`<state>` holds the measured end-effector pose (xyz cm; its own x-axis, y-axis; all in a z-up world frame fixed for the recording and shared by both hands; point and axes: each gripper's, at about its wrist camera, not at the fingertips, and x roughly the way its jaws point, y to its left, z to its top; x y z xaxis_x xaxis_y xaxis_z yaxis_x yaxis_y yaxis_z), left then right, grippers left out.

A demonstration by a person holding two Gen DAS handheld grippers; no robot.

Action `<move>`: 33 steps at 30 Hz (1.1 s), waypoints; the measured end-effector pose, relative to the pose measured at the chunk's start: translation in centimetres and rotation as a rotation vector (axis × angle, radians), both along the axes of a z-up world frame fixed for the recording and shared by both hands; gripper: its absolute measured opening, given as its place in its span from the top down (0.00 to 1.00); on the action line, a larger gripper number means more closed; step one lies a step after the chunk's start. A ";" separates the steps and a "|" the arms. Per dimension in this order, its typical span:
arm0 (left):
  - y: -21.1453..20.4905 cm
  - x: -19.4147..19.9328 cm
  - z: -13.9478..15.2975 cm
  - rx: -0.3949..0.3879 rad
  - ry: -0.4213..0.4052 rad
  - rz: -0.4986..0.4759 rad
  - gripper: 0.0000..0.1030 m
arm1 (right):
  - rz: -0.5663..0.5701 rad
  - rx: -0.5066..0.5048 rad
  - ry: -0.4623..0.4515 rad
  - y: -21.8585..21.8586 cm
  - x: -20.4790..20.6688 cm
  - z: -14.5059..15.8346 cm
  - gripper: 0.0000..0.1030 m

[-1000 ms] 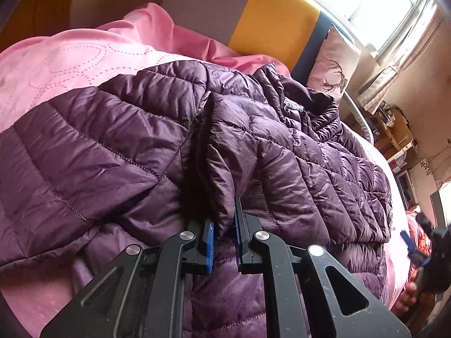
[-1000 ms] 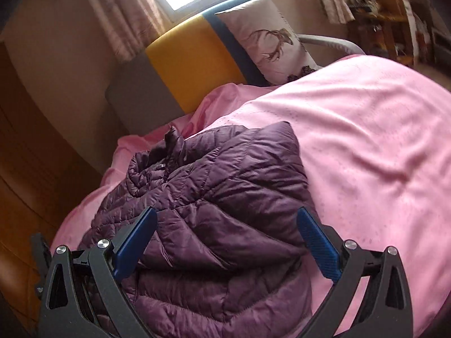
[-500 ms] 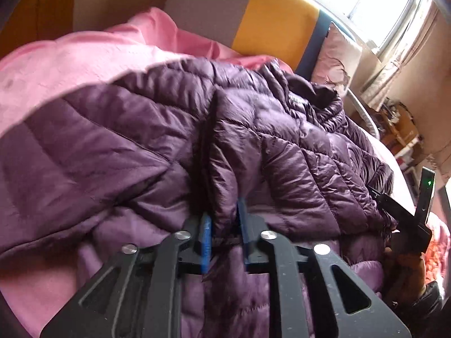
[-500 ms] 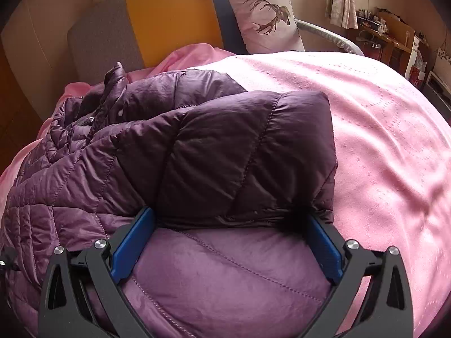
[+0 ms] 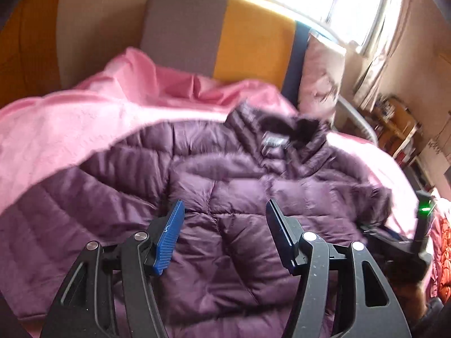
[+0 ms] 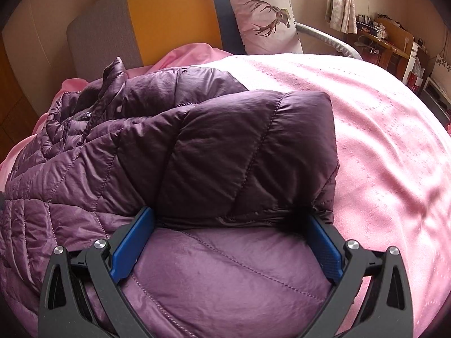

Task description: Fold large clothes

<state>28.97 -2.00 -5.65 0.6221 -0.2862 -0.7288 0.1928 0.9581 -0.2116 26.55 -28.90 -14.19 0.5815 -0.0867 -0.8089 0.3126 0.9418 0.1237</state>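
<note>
Hovering over the purple puffer jacket (image 5: 242,197), the left gripper (image 5: 225,231) has its blue-padded fingers (image 5: 169,236) spread wide, nothing between them; whether the tips touch the fabric can't be told, frame is motion-blurred. Jacket lies spread on the pink bedspread (image 5: 56,129), directly under and ahead of the left tool, collar (image 5: 284,129) at the far end. Right of the left tool, at the frame edge, the right gripper's body with a green LED (image 5: 424,209) sits at the jacket's edge.

Right gripper (image 6: 228,242): jaws apart, blue pads (image 6: 132,242) straddling a folded-over sleeve (image 6: 248,152). Each pad sits beside one edge of the sleeve end, not squeezing it. Lighter purple jacket panel (image 6: 225,281) fills the space between the fingers, just below the sleeve edge. Sleeve runs forward and left from the tool across the jacket body (image 6: 56,191); zipper and collar (image 6: 112,76) lie further ahead on the left. Bare pink bedspread (image 6: 380,140) stretches right of and ahead of the right tool.

Beyond the jacket in both views: bunched pink bedding, then a headboard (image 6: 169,17) in grey, yellow and navy blocks, with a deer-print pillow (image 6: 265,17) leaning on it, ahead-right. Farther back, curtains (image 6: 341,5) and a bright window (image 5: 324,2); cluttered wooden furniture (image 6: 389,39) far right.
</note>
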 end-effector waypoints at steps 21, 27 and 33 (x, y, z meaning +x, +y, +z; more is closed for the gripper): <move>10.5 -9.1 -1.7 -0.226 0.031 0.239 0.31 | 0.004 -0.009 -0.002 0.1 -0.2 -0.1 0.02; 19.8 -15.5 -3.3 -0.313 0.069 0.470 0.31 | 0.004 -0.006 -0.004 0.0 -0.2 -0.1 0.02; 29.9 -20.1 -3.1 -0.414 0.044 0.734 0.31 | 0.003 -0.007 -0.005 0.1 -0.2 0.1 0.02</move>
<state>8.90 27.93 -8.79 0.7283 -0.0698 -0.6817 -0.4649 0.6806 -0.5663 26.40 -28.84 -14.11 0.5857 -0.0908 -0.8055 0.3090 0.9437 0.1183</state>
